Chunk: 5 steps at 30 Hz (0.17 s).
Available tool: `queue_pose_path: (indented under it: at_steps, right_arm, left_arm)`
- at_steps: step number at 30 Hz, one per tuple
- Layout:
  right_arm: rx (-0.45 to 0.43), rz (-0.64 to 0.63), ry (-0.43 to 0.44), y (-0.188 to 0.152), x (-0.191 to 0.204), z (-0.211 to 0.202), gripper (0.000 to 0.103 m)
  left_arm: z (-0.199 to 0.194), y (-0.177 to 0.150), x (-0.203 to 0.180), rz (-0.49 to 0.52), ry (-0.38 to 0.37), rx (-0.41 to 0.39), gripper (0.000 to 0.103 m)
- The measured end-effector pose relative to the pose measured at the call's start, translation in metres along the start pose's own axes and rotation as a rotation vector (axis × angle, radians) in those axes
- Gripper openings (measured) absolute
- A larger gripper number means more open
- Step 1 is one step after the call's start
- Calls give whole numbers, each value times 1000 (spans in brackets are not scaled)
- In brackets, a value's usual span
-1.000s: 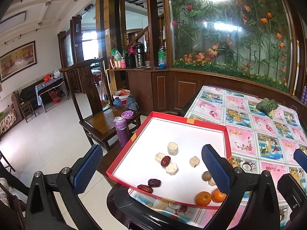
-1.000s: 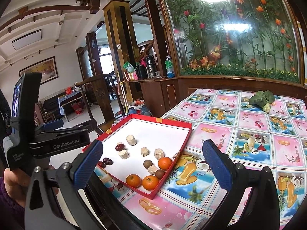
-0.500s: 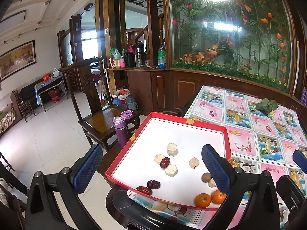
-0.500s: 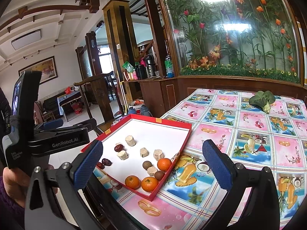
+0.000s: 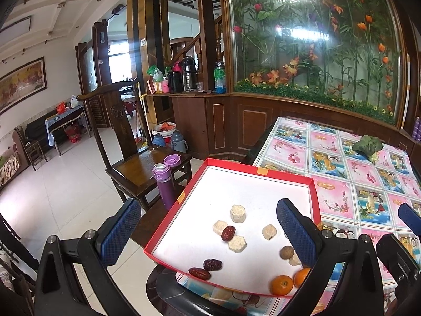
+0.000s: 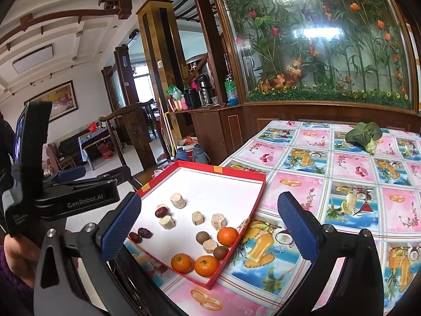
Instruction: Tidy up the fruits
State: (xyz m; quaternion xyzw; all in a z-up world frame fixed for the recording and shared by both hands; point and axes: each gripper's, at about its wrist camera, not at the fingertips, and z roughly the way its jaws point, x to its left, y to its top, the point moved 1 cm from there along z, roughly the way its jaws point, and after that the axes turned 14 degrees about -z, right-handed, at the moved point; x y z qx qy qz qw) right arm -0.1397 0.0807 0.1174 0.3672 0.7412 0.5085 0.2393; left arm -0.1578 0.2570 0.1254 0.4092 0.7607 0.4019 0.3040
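While both claws, left and right, hung spread and empty, the red tray held scattered fruit. Three oranges crowded its near corner, beside brown balls, red dates and pale chunks.

Big curved glass panel w/ painted bamboo & flowers fills the far wall, bright lamp reflection at top. Dark wood panelling below, wood pillar to its left. White tiled floor. Dark wooden chair beside the tabletop, which has a pink/blue fruit-print cloth. Framed painting on the white left wall; daylight thru a window at back. Ledge w/ thermoses.
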Motion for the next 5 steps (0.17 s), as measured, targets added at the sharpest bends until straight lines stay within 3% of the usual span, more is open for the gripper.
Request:
queue_pose_path:
  at_steps: [5]
  right_arm:
    - [24, 37, -25, -2, -22, -1, 103]
  left_arm:
    - [2, 1, -17, 34, -21, -12, 103]
